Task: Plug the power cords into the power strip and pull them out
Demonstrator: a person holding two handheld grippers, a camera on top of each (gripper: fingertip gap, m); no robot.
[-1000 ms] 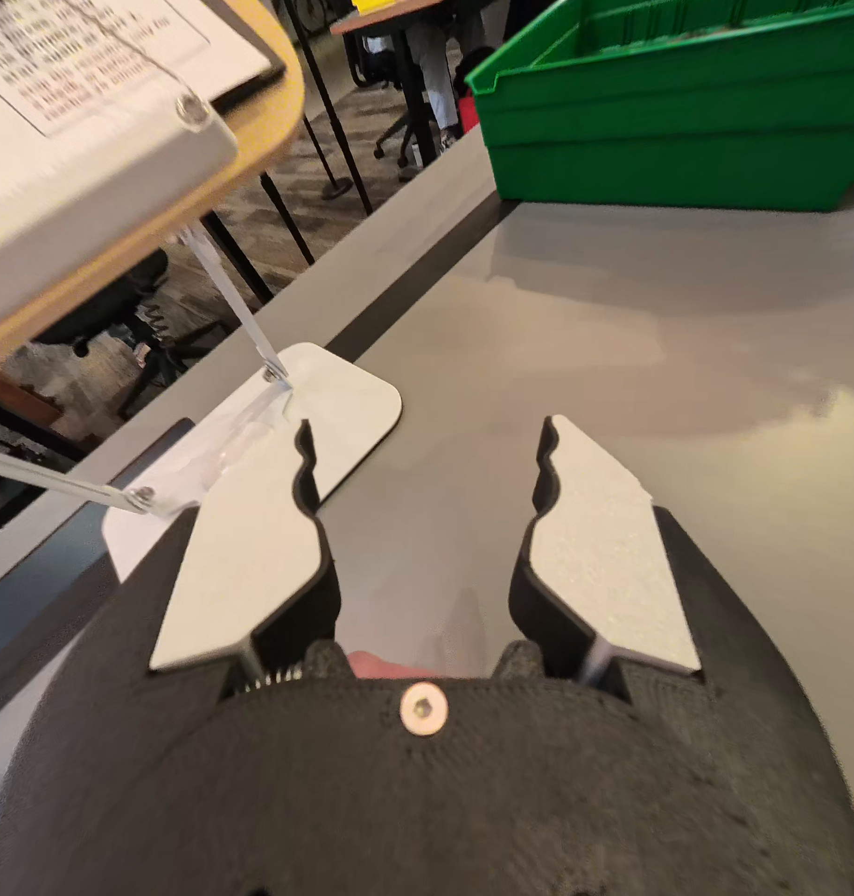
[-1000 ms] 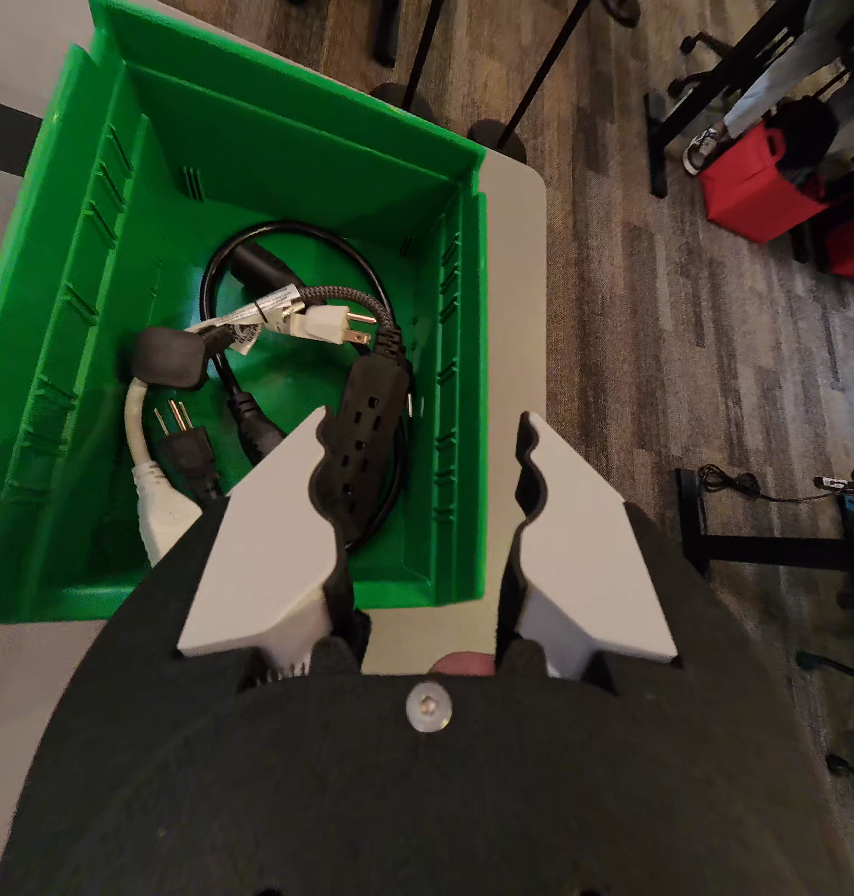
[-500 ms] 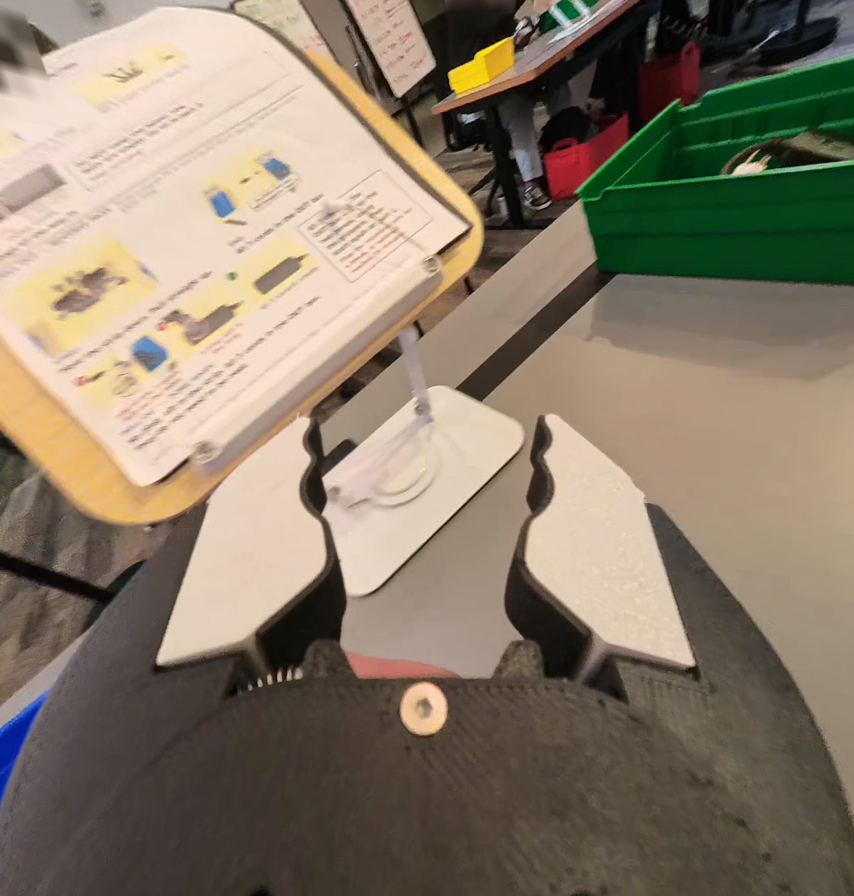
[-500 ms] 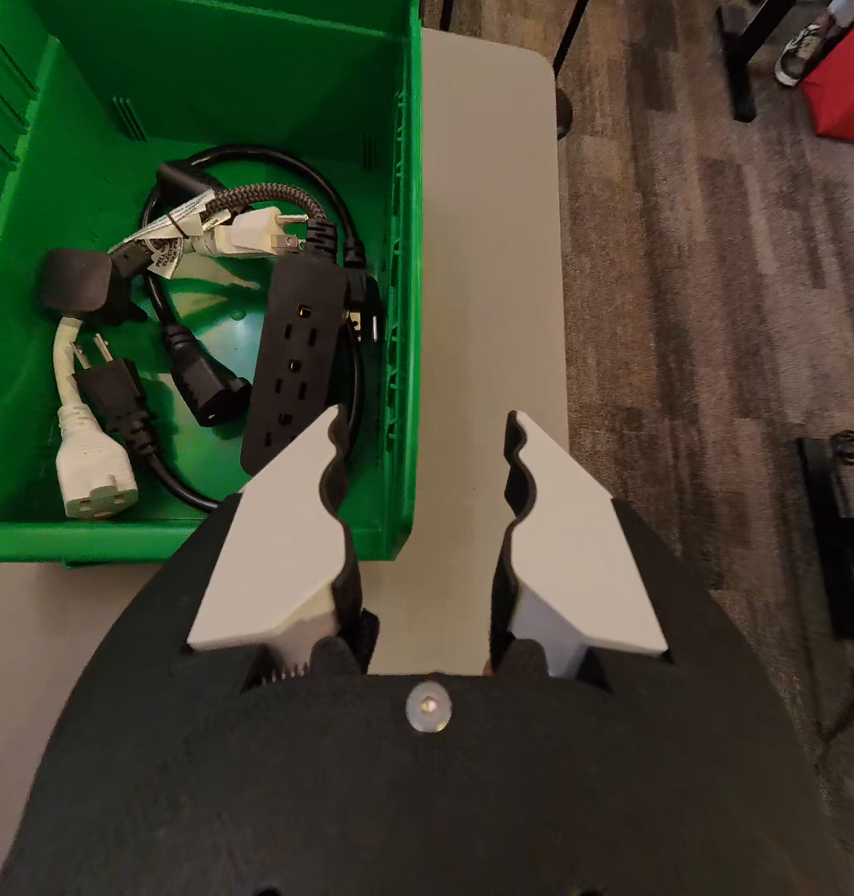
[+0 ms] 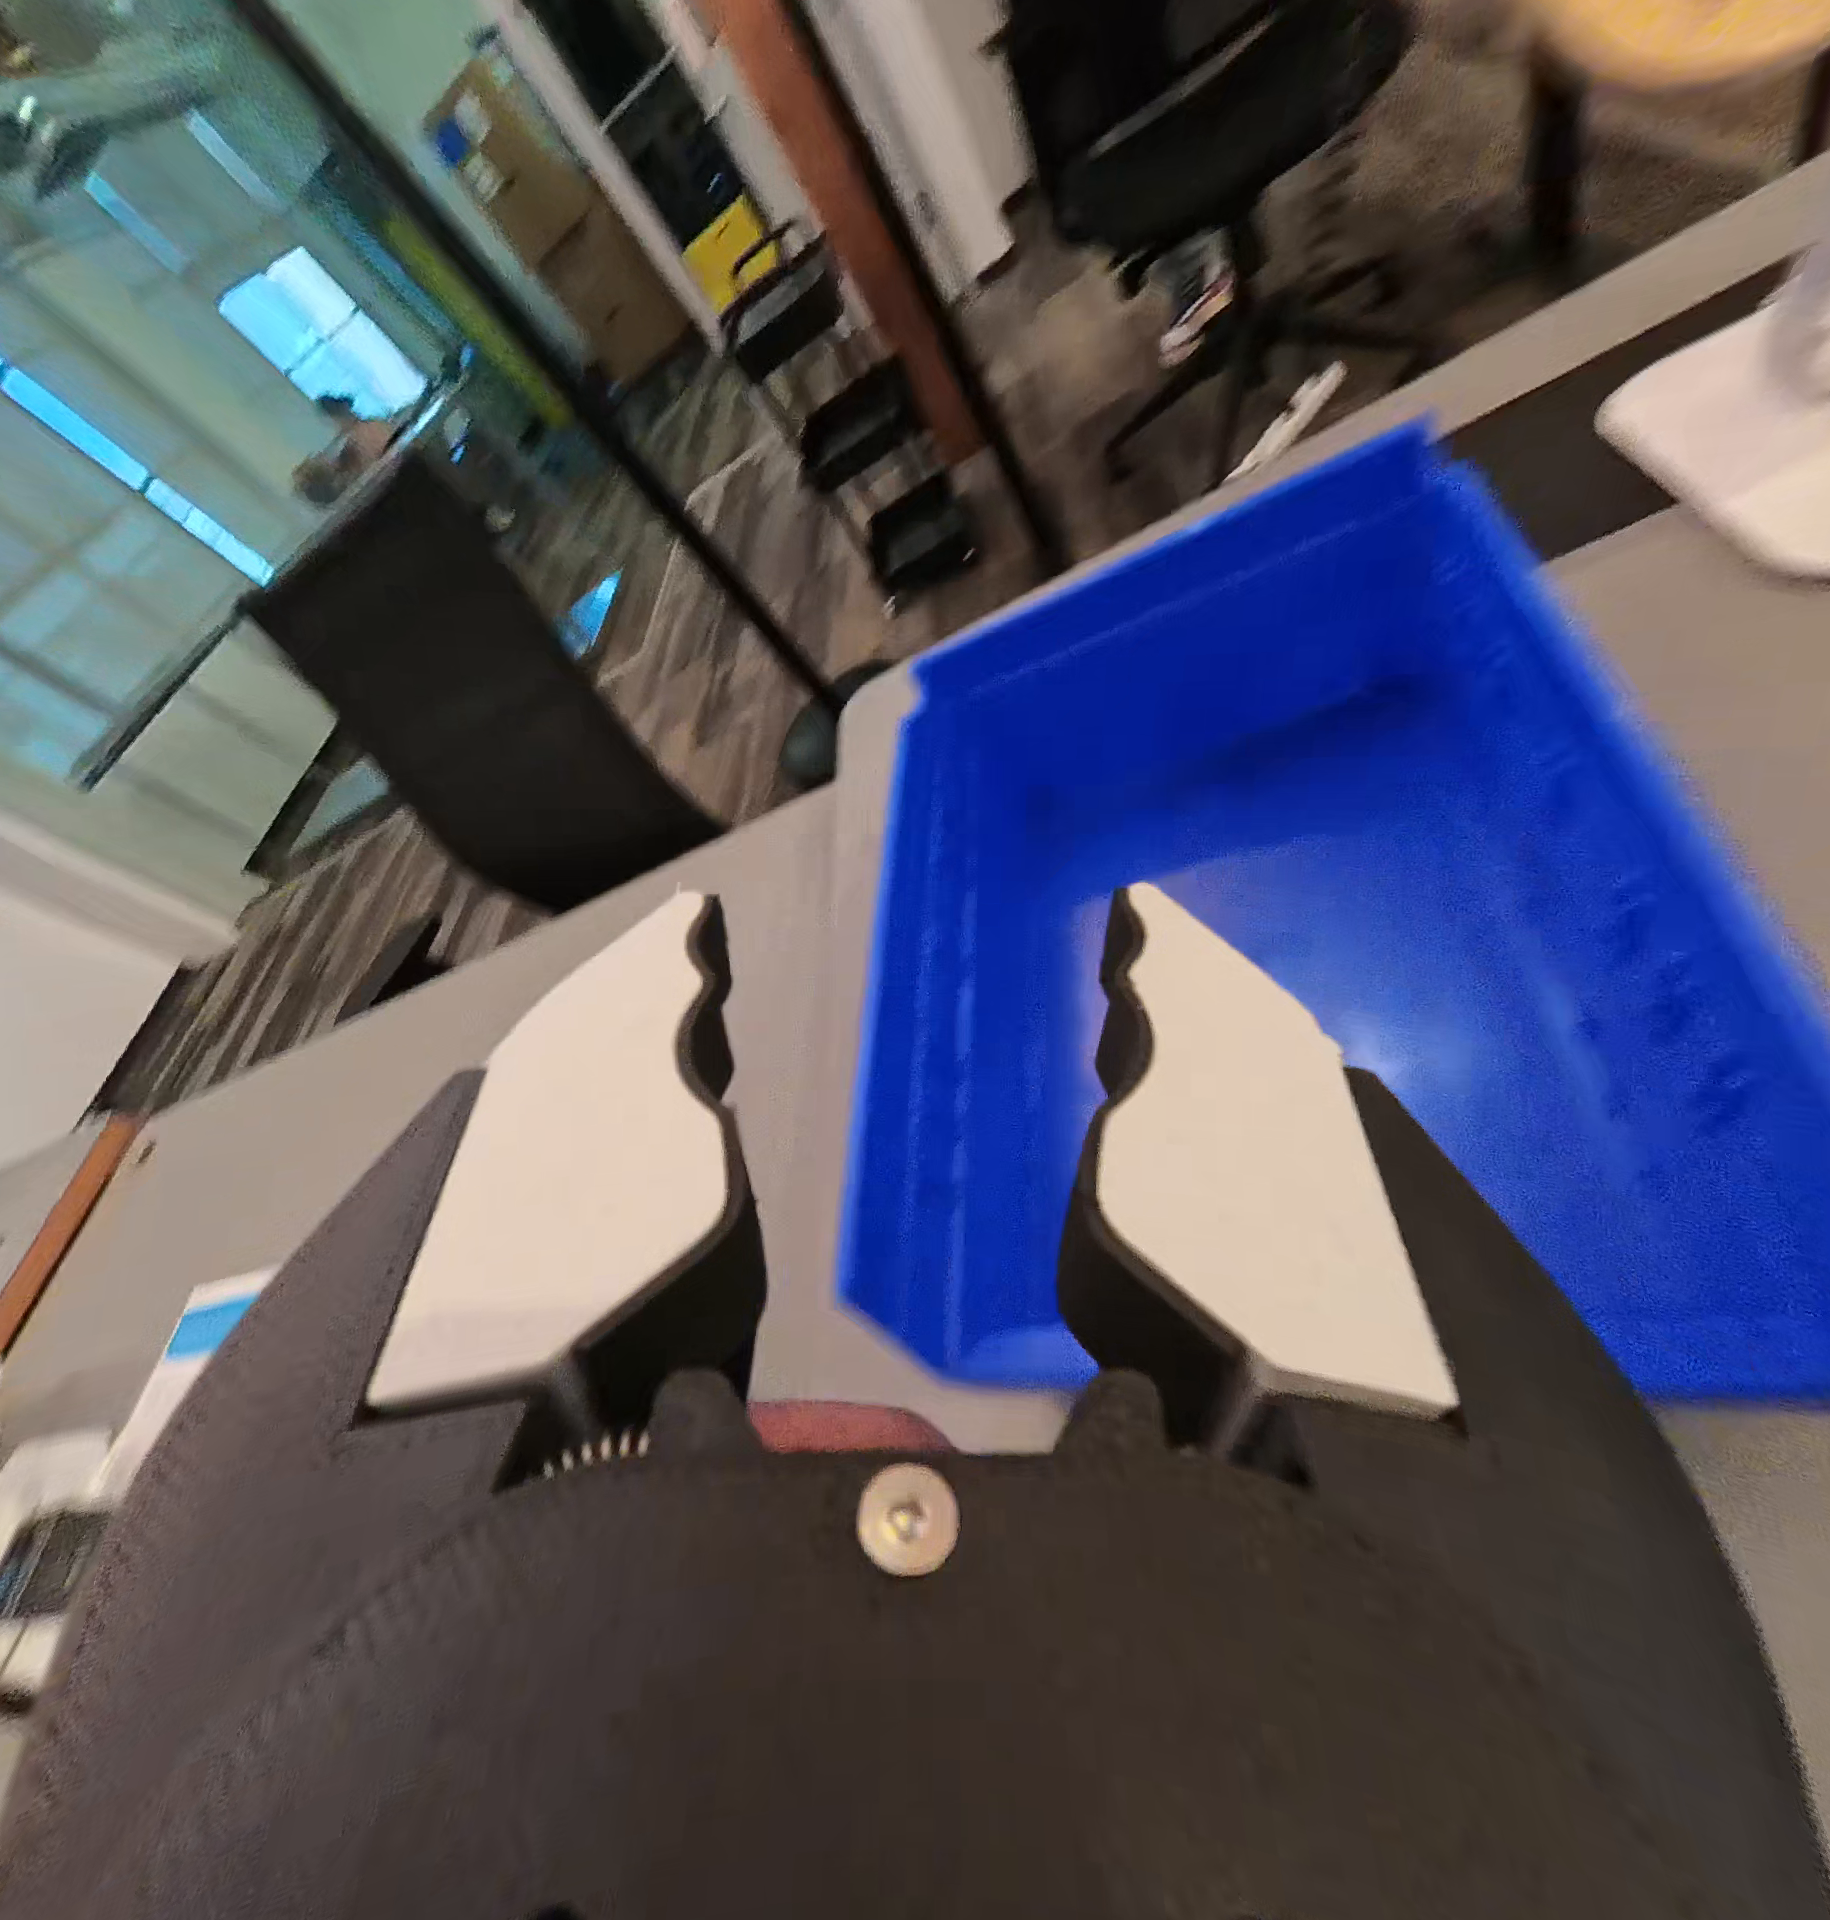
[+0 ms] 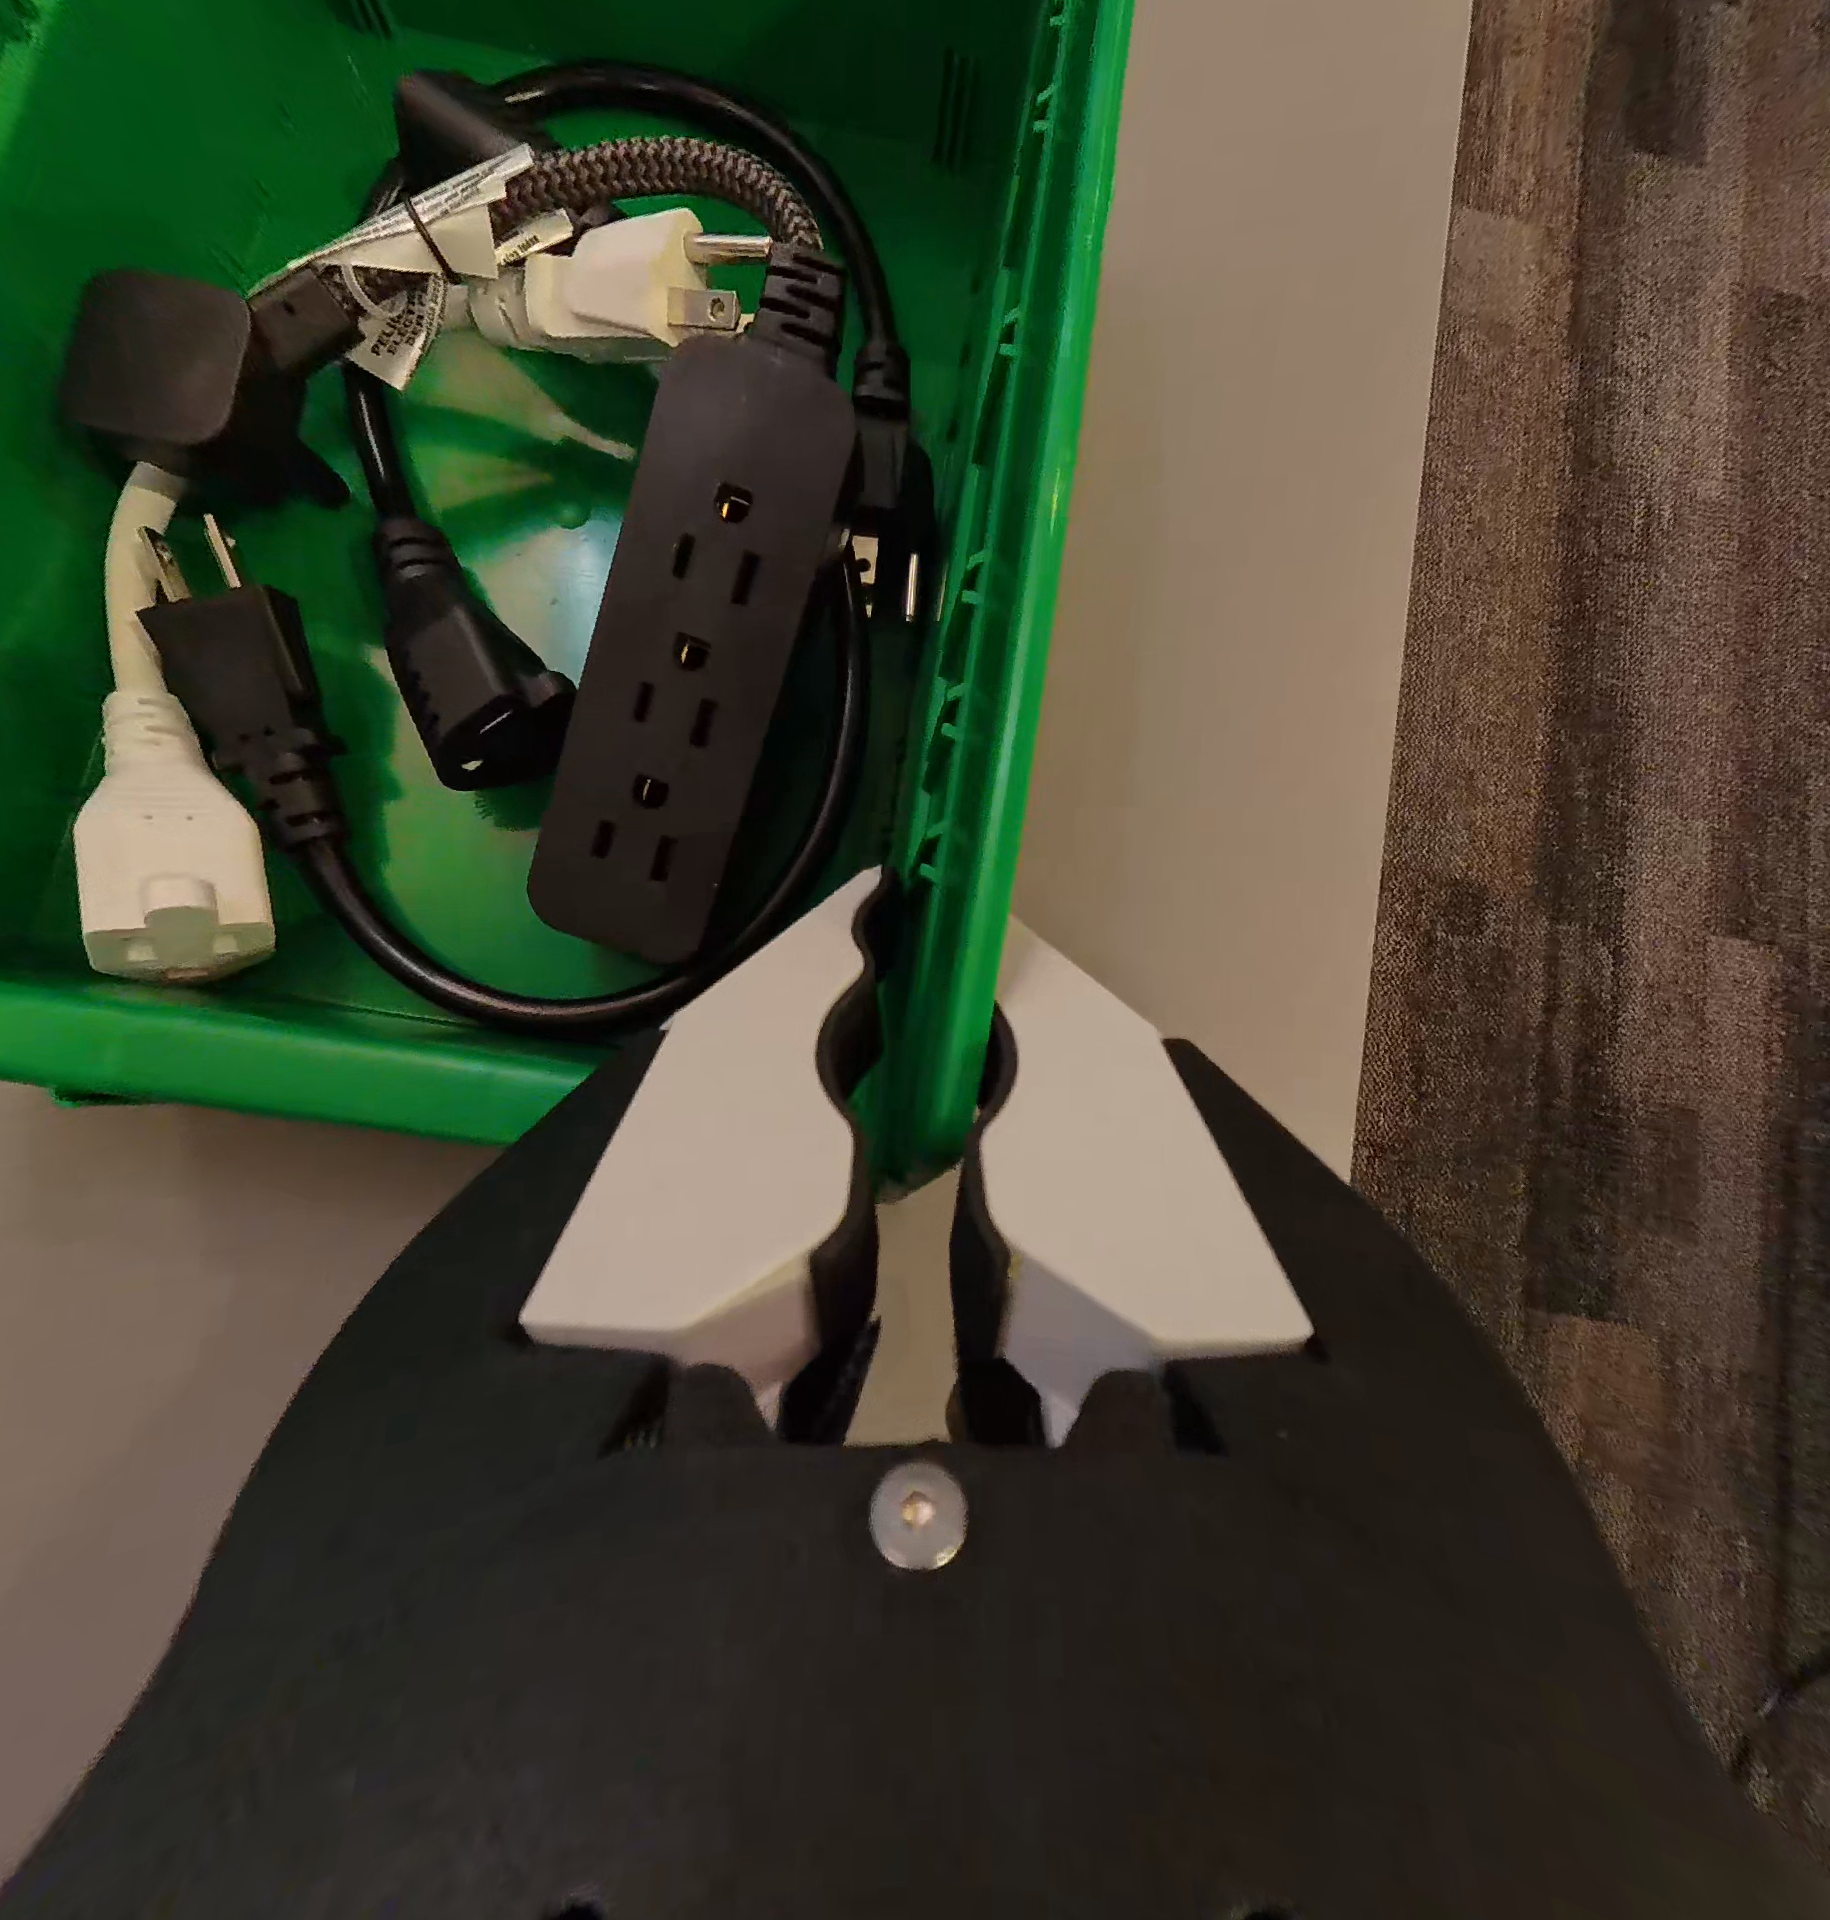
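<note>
In the right wrist view a green bin (image 6: pixel 267 1029) holds a black three-outlet power strip (image 6: pixel 693 665), a black cord with its plug (image 6: pixel 230 665), and a white cord with its plug (image 6: pixel 630 281) and socket end (image 6: pixel 163 862). My right gripper (image 6: pixel 937 935) is shut on the bin's right wall near its front corner. In the blurred left wrist view my left gripper (image 5: pixel 916 914) is open and empty. The left wall of an empty blue bin (image 5: pixel 1513 831) stands between its fingers.
The grey table (image 6: pixel 1254 520) ends just right of the green bin, with carpet floor (image 6: pixel 1638 831) beyond. A white stand base (image 5: pixel 1773 457) lies behind the blue bin. A white and blue box (image 5: pixel 163 1382) sits at the table's left. About 95 centimeters separates my left fingertips from my right.
My right gripper has moved down to the green bin's right wall and shut on it. My left gripper has swung left from the document stand to the blue bin, staying open.
</note>
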